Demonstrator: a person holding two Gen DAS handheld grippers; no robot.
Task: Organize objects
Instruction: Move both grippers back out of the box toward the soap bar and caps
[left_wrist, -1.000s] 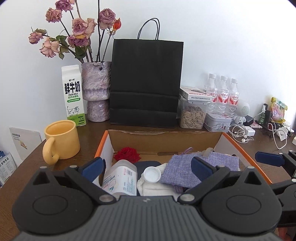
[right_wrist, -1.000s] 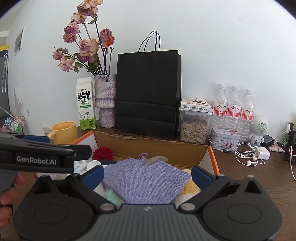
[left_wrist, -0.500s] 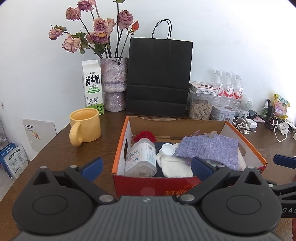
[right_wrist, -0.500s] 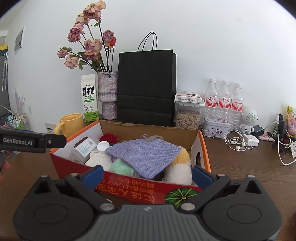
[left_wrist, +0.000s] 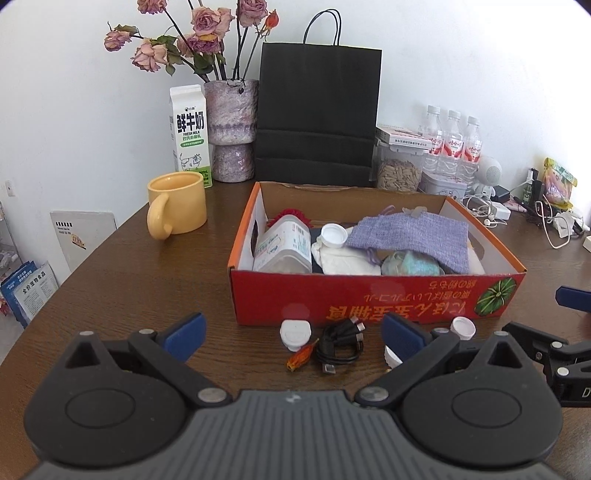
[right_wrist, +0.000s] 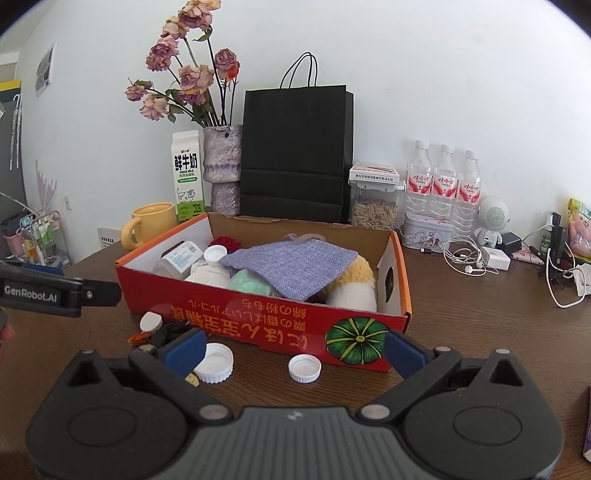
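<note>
Caps, cable loose on desk before box. Both jaws wide open, empty. Best to lower over one cap, square up, close gently.

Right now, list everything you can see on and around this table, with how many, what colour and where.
box: 1, red, table centre
plastic bottle: 1, clear, lying at the box's left end
pouch: 1, lilac, on top of the box's contents
loose caps: 3, white, table in front of box
cable: 1, black, coiled in front of box
mug: 1, yellow, left of box
milk carton: 1, white, behind mug
vase: 1, mauve, holds dried roses
paper bag: 1, black, behind box
water bottles: 3, clear, by the wall on the right
left gripper: open, empty
right gripper: open, empty
</note>
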